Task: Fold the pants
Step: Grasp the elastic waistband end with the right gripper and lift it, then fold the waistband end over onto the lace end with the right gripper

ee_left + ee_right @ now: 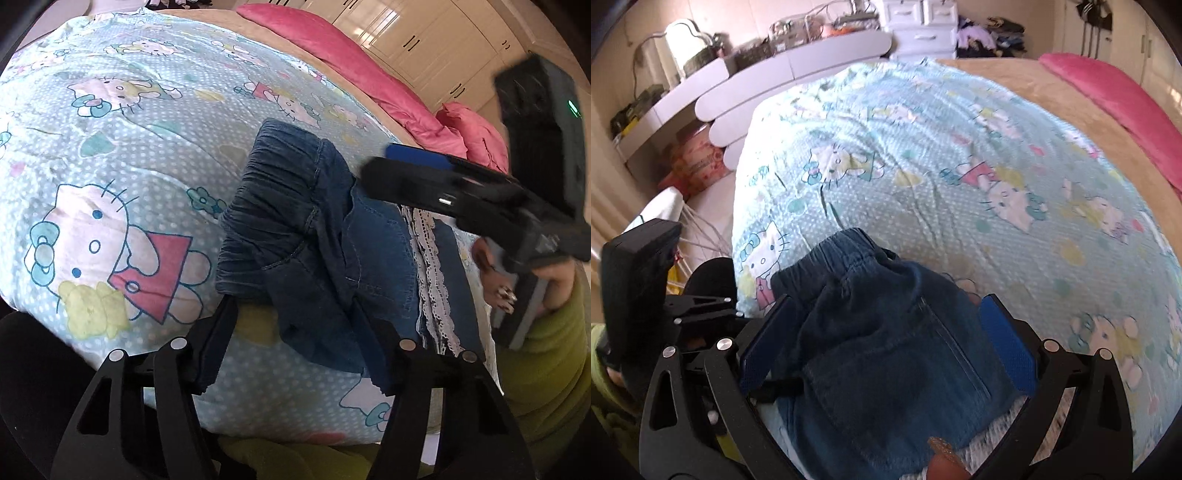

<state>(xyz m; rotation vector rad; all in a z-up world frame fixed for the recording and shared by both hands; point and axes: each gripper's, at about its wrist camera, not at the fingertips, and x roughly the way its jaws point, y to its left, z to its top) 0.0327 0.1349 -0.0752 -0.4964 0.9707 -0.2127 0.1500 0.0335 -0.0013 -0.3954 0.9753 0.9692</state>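
**Denim pants folded into a bundle, both tongs spread around it**

The small dark-blue denim pants with a gathered elastic waistband (314, 236) lie doubled over on the light-blue cartoon-cat printed quilt (122, 155), near the quilt's front edge where the person stands. White lace trim (432, 273) shows along the bundle's right side, just beside the denim — whether it belongs to the pants or to something beneath, I cannot tell.

The left gripper (295, 354) has its fingers spread wide, one on each side of the near end of the pants; the cloth runs between them but neither pad presses it. The right gripper (882, 350) is likewise spread, its blue-padded fingers (1008, 350) straddling the folded denim without pinching. In the left wrist view it is blurred, so it appears to be moving.

Judging by the compact shape, the folding seems nearly done: legs are already brought up over the seat, waistband farthest from the front edge. The step in hand looks like a release or a final tidy. The next move probably calls for smoothing the rumpled upper layer flat, or closing on the near edge for one last fold — taking care not to catch the quilt beneath.

A folded pink blanket (354, 62) lies along the bed's far right edge, well apart.
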